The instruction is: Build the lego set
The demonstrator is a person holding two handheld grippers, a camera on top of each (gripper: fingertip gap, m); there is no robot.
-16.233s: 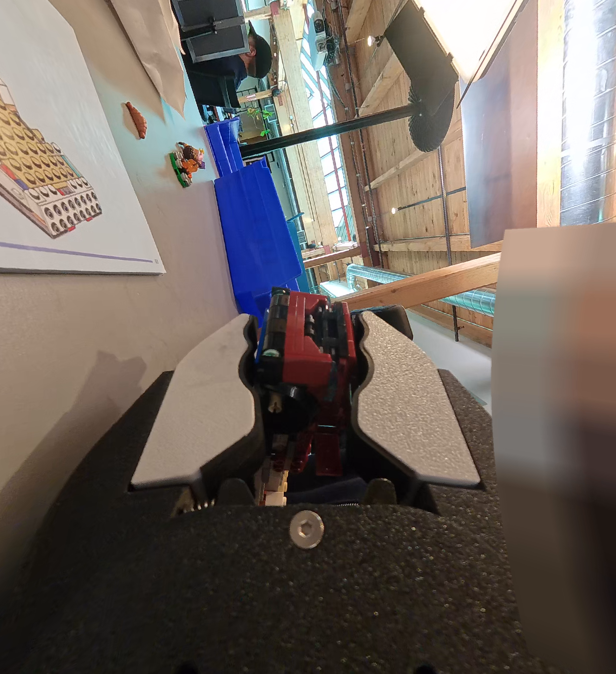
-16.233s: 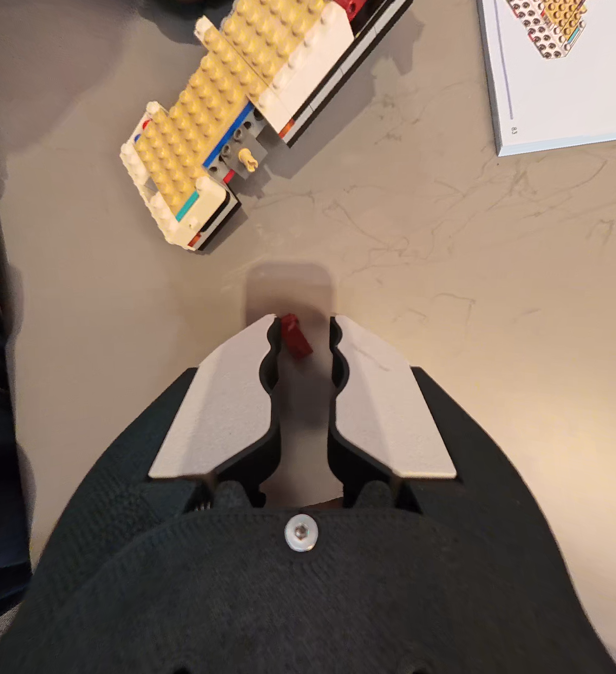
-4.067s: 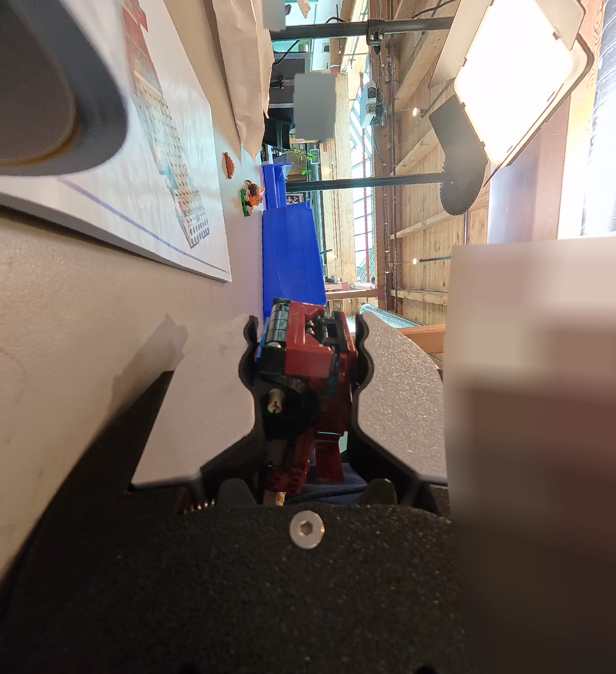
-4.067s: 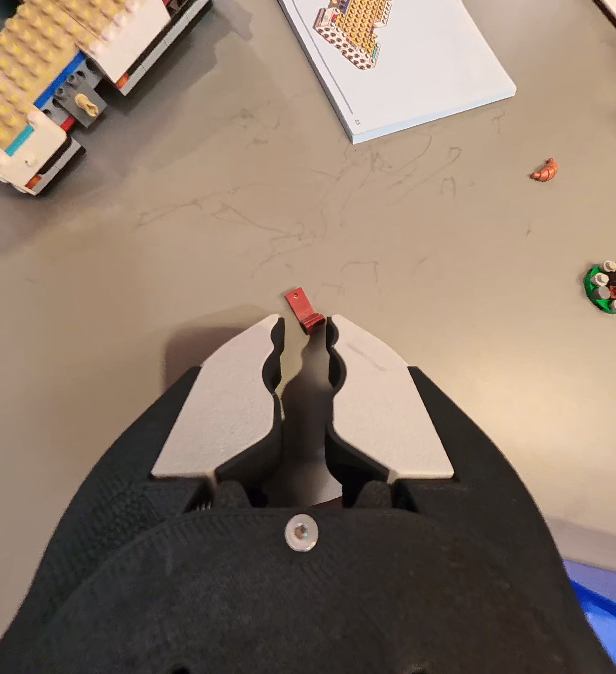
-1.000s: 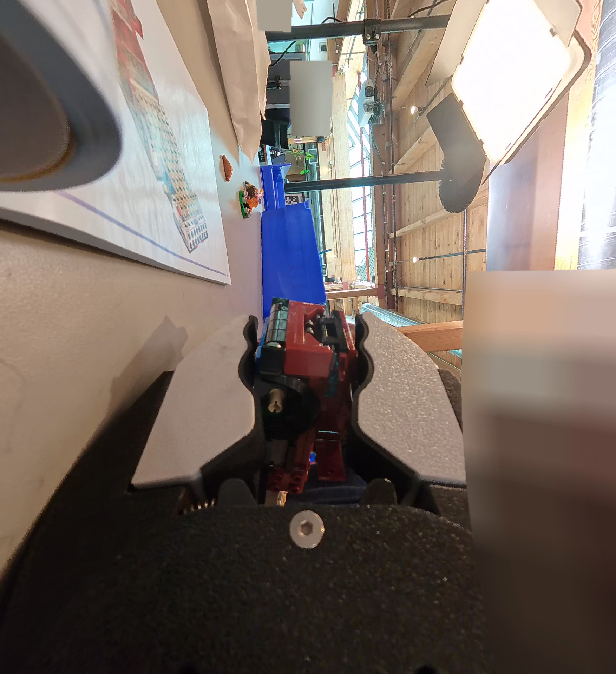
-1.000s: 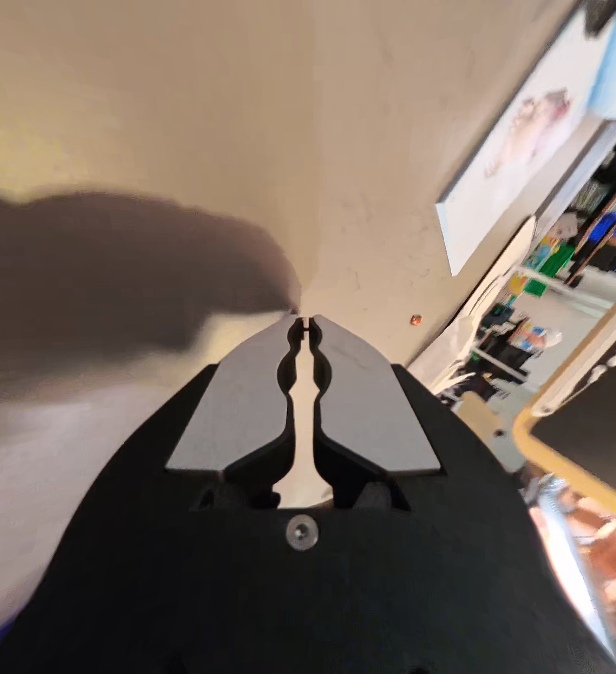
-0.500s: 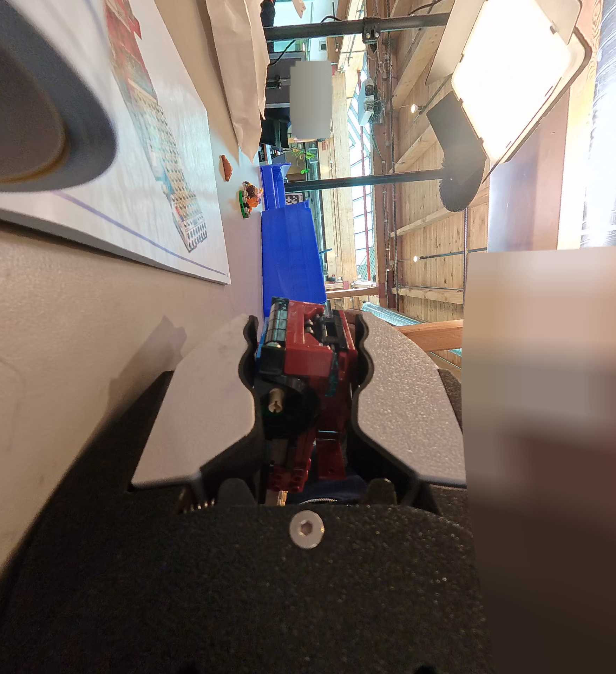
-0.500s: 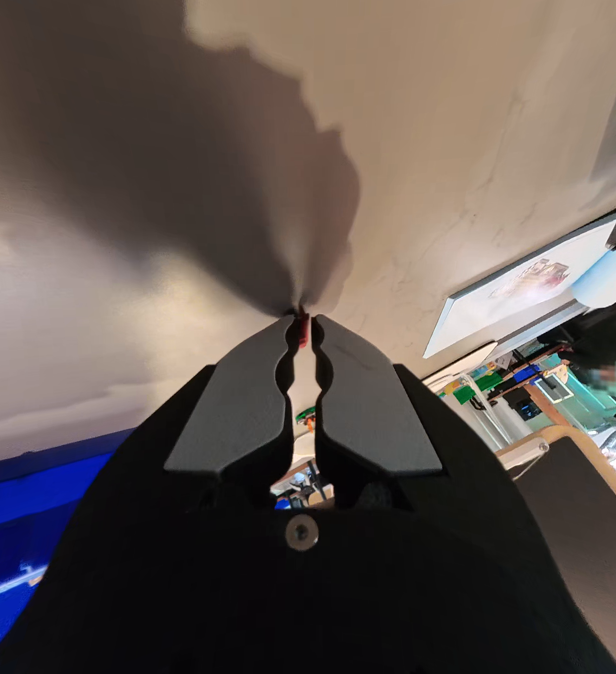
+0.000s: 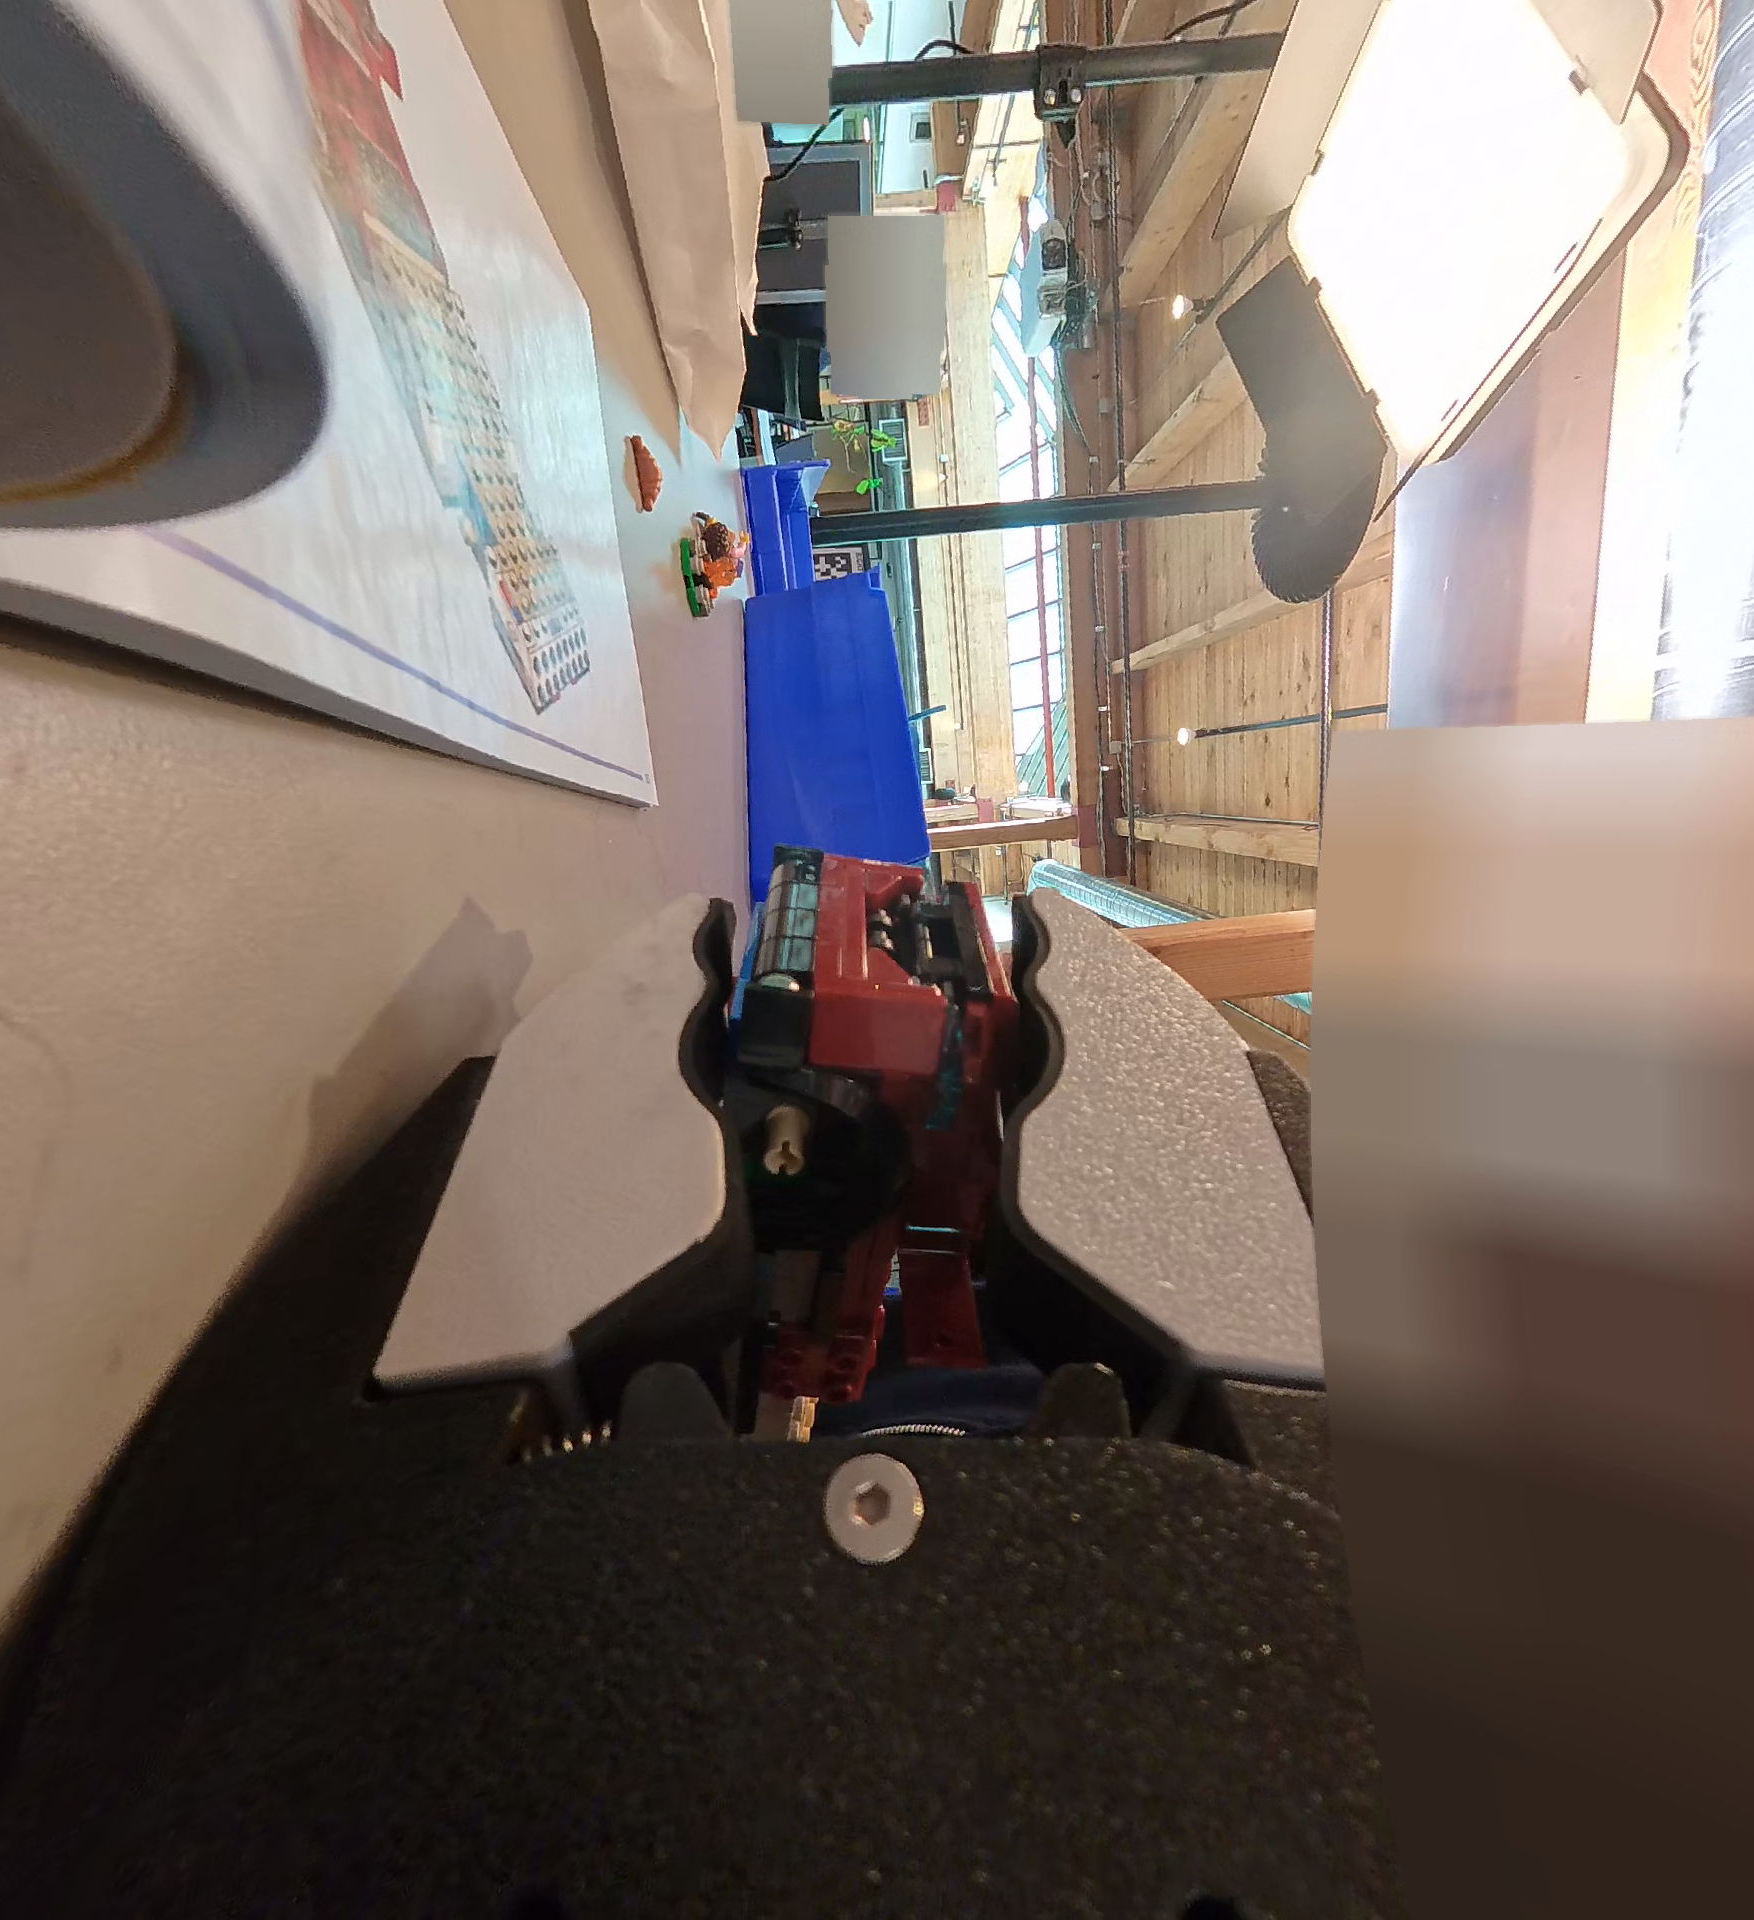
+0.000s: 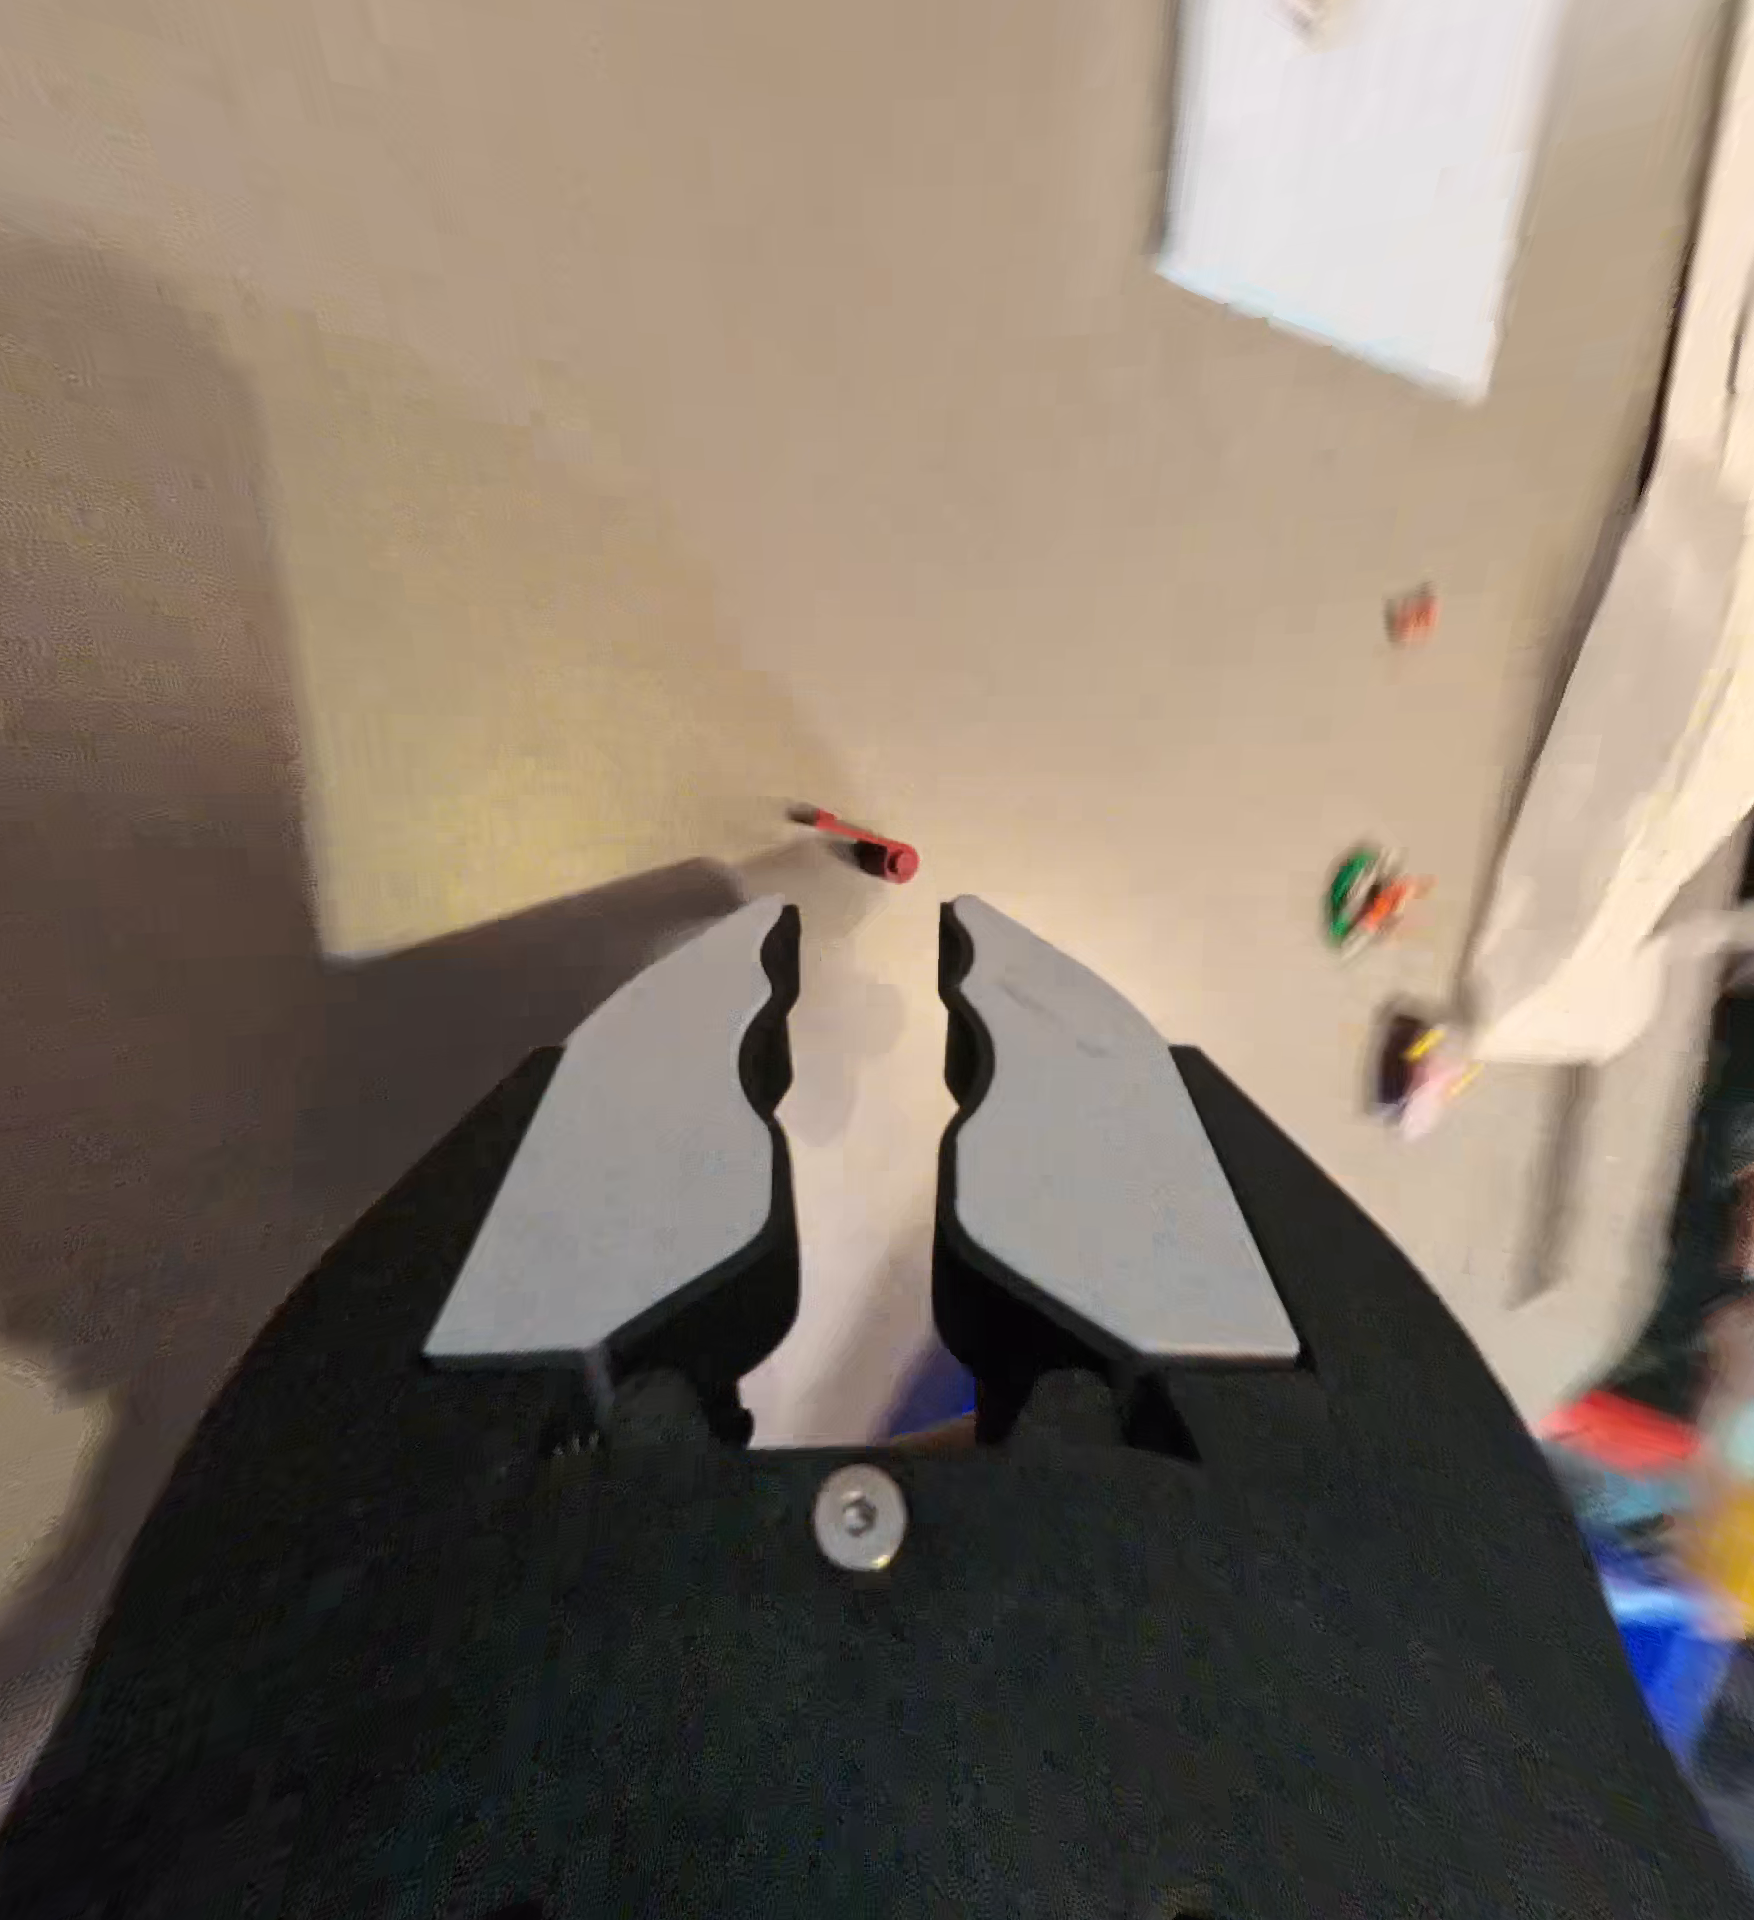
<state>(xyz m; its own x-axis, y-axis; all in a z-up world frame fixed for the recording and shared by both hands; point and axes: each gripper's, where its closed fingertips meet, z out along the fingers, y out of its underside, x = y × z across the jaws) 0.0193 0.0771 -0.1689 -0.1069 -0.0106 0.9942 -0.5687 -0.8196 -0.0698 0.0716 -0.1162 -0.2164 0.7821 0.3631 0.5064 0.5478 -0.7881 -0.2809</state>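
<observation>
The left gripper [image 9: 868, 935] is squeezing a dark red and black toy-brick model [image 9: 873, 1039]. Both pads press on its sides, one on each side. The model has a black wheel part with a pale peg in the middle. The gripper is tipped on its side, so the grey table [image 9: 125, 987] looks like a wall on the left of its view. An open booklet of building steps [image 9: 416, 520] lies on the table just past the gripper. A blurry grey round thing [image 9: 73, 312] sits in front of the booklet, very near the camera. Farther off there is a small brown croissant-shaped piece [image 9: 644, 473] and a little green and orange brick piece [image 9: 709, 561]. Blue bins [image 9: 821, 707] stand beside them at the table's edge.

The right gripper [image 10: 868, 914] has its fingers partly apart, and nothing is between them. A small red piece [image 10: 857, 842] lies on the table [image 10: 852, 416] just past the fingertips. It does not touch them. This view is blurry. A white booklet [image 10: 1351, 177] lies farther away on the table. A green and orange piece [image 10: 1366, 899] is off to the right, well apart from the red piece.
</observation>
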